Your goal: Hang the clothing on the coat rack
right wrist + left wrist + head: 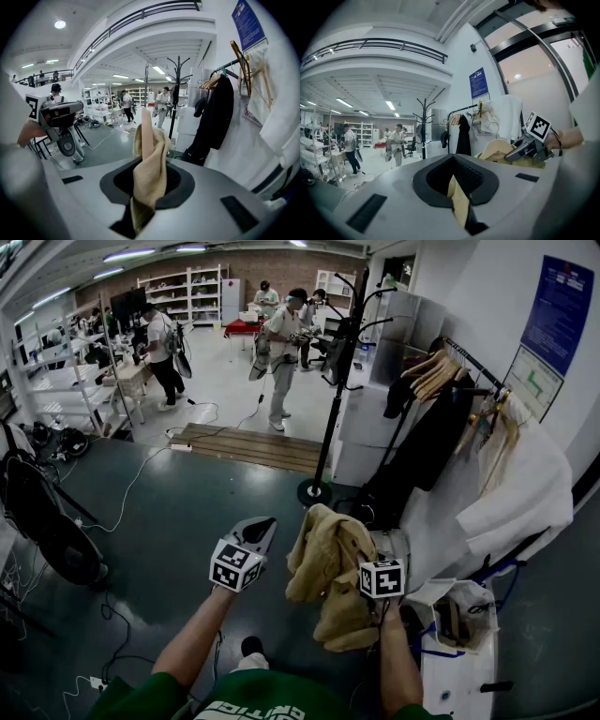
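Note:
A tan garment (323, 563) on a wooden hanger hangs in front of me between both grippers. My right gripper (380, 554) is shut on it: in the right gripper view the tan cloth (149, 178) fills the jaws and the hanger's pale wooden end (146, 131) sticks up. My left gripper (258, 529) sits at the garment's left; in its own view a tan fold (458, 201) is pinched between the jaws, with the right gripper (525, 147) beyond. The black coat rack (326, 409) stands ahead on a round base, its hooks (177, 63) bare.
To the right runs a clothes rail with wooden hangers (436, 371), a black coat (427, 442) and white garments (516, 484). A white bin with a bag (459, 610) stands at my right. Cables (122, 493) cross the floor at the left. People (281, 343) stand at the back.

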`<state>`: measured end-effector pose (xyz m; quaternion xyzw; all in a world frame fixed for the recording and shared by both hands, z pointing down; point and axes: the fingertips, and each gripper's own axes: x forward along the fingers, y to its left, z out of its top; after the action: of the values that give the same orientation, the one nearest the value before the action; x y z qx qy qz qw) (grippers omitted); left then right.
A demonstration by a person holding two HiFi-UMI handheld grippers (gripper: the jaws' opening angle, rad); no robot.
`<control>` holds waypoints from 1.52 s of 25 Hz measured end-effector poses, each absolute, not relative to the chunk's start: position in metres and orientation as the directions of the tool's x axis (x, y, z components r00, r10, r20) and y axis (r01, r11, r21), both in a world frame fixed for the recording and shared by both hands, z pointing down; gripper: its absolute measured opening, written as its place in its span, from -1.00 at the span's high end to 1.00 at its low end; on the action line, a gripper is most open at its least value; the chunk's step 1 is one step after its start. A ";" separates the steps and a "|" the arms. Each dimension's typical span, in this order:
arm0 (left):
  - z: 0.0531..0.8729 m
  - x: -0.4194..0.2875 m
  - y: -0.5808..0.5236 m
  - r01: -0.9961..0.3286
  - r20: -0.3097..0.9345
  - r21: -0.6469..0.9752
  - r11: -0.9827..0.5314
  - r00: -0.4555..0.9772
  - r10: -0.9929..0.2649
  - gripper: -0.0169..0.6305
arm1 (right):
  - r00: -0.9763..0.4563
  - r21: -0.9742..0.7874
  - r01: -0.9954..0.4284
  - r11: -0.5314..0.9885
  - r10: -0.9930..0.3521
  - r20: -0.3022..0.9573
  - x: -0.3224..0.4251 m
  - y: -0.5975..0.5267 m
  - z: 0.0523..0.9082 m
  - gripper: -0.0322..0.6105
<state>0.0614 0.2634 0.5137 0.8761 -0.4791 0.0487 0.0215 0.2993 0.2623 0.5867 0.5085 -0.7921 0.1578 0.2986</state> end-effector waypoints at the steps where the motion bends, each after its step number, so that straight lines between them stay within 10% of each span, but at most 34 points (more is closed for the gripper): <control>1: 0.514 0.059 0.262 -0.841 0.106 -0.009 -0.541 0.537 -0.837 0.94 | -0.303 0.055 -0.900 0.432 -0.712 0.633 0.297 0.261 0.586 0.69; 38: 0.536 -0.073 0.120 -0.819 0.125 0.038 -0.572 0.572 -0.811 0.94 | -0.236 0.074 -0.934 0.350 -0.758 0.609 0.183 0.113 0.556 0.69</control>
<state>-0.0729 0.1202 0.5359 0.8854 -0.4602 0.0468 0.0458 0.1831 0.1128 0.5561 0.5487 -0.7706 0.1548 0.2848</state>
